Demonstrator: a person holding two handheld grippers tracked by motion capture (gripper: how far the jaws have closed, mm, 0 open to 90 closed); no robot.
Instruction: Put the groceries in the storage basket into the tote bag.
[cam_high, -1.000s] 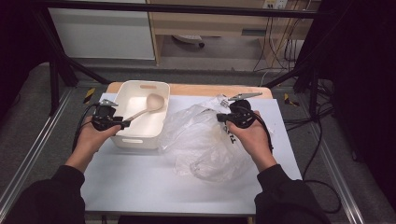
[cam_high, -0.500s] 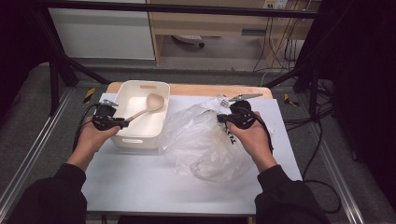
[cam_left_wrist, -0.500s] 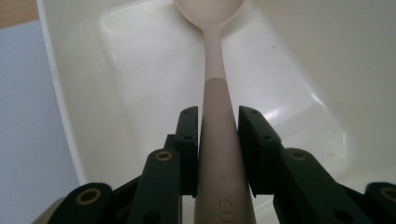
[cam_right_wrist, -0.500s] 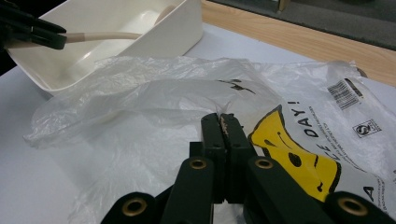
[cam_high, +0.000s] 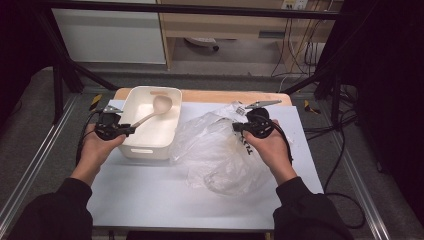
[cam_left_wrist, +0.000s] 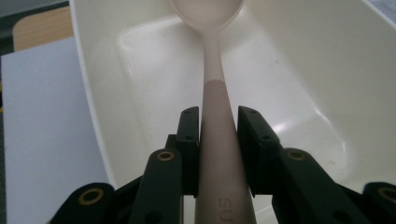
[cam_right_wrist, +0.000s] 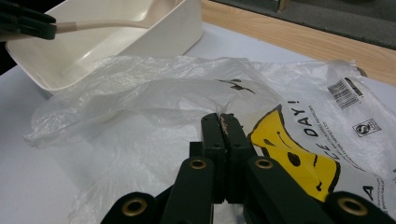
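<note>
left gripper (cam_high: 131, 130): left side of the worktop, at the left rim of the bin. Fingers (cam_left_wrist: 189, 140) just been closing in on the spoon handle, which now sits between them; left finger looks to be touching it, thin sliver of gap on the right one, so can't really tell if it's properly pinched yet.

spoon (cam_high: 152, 112): pale pinkish-beige, handle sticking out over the bin's left wall into those fingers, bowl end up over the far part of the bin. Same spoon in the left gripper view (cam_left_wrist: 215, 116), running straight away from the camera.

bin (cam_high: 151, 149): white plastic tub, far-left part of the worktop, long side running near to far.

worktop (cam_high: 150, 200): white sheet over a wooden top, wood edge peeking out along the far side.

plastic bag (cam_high: 215, 155): clear, crumpled, spread out just right of the bin toward the middle. Yellow print and a barcode on it in the right gripper view (cam_right_wrist: 289, 135).

right gripper (cam_high: 238, 127): at the right edge of the bag, fingers (cam_right_wrist: 212, 140) pressed tight together, pinching a fold of the bag film.
</note>
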